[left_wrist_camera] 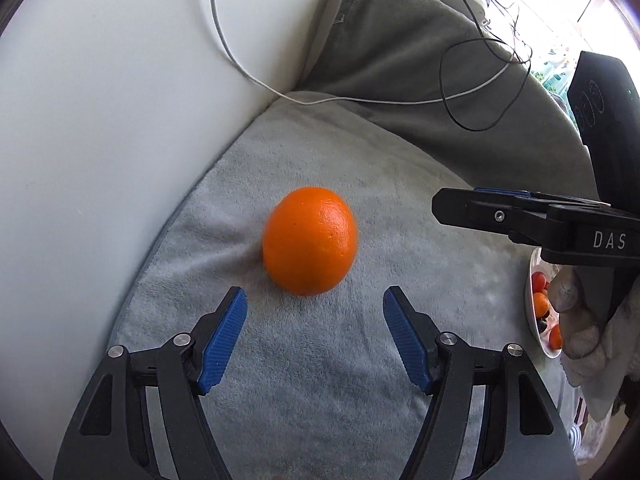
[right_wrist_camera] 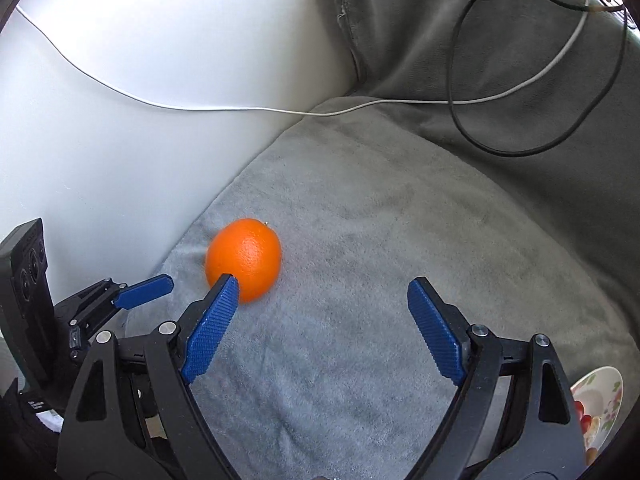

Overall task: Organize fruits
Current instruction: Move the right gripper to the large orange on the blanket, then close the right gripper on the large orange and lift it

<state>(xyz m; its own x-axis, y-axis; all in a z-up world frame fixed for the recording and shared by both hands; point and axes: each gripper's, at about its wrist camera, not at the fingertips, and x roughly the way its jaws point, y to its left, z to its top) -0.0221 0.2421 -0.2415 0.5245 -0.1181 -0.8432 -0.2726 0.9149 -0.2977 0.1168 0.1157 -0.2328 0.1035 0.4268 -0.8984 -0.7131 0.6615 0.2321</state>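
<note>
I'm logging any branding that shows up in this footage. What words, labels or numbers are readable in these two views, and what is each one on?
"DAS": white capitals on the black body of the right gripper, seen side-on in the left wrist view.
Embossed round marks on the black block above that gripper: not legible as text.
Small pale print on the left gripper body in the right wrist view: too small to read.
The orange carries no label.

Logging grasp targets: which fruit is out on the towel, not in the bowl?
The big orange, alone on the grey towel ahead of the open left gripper. The other fruits are small and sit in the white bowl.
</note>
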